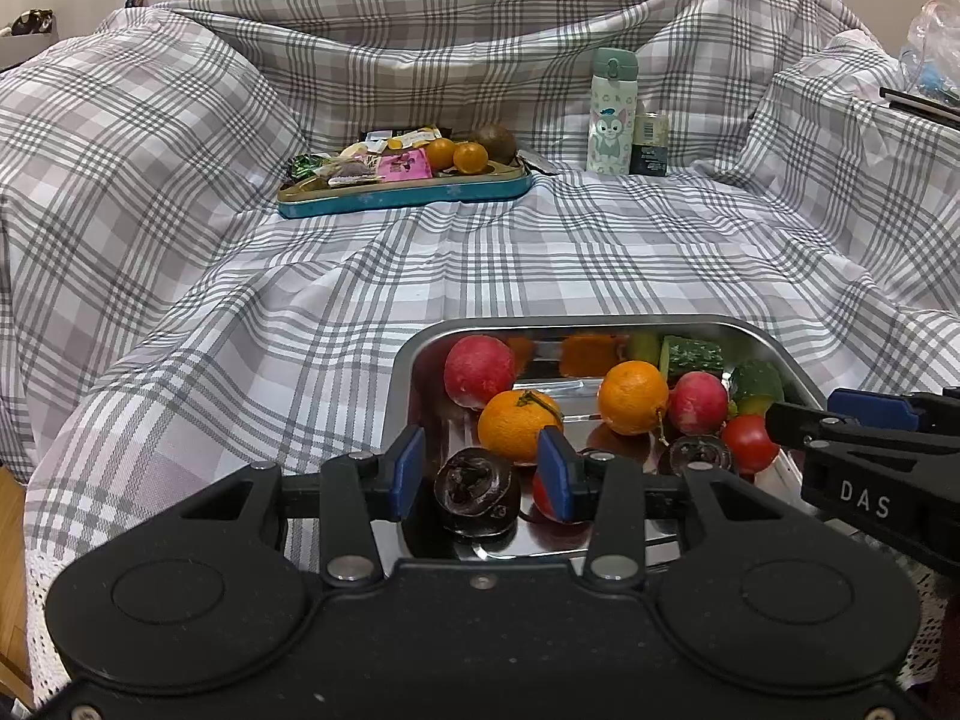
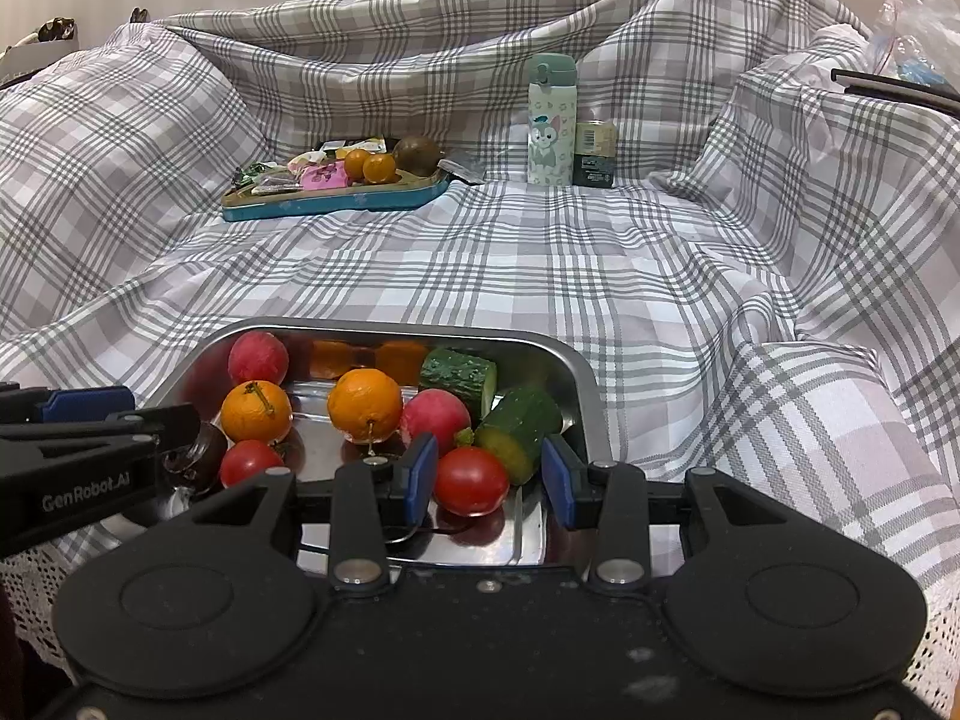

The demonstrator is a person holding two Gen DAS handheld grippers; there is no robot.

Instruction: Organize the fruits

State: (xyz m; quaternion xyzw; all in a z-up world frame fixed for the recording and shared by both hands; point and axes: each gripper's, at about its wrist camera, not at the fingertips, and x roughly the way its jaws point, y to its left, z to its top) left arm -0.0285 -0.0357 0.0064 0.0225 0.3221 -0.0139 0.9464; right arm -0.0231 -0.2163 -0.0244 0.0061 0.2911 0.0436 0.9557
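— Hovering low, both of them, right at the near rim of the steel tray (image 2: 576,372). See the left gripper (image 1: 480,468)? Its blue pads stand spread, and a dark mangosteen (image 1: 477,489) sits in the gap without either pad pressing on it.

— And the right gripper (image 2: 489,474)?

— Released as well. A red tomato (image 2: 471,480) lies between its fingers, nearer the left-hand pad, with a cut cucumber piece (image 2: 519,429) just beyond, leaning toward the other pad. That cucumber's long axis runs slantwise, from the near left up to the far right, so the jaws would meet it askew.

— Where does the rest of the fruit lie?

— All in the tray: two oranges (image 2: 257,411) toward the middle, a second cucumber piece (image 2: 459,375) against the far wall. Well beyond, on the checked cloth (image 2: 600,276), a blue tin (image 2: 336,204) holds sweets and a few small fruits.

— So which gets lifted?

— I can't say whether these are just set down or about to be taken; the open fingers fit either. Whichever it is, the left claw is squarely on the mangosteen, the right nearer the tomato.
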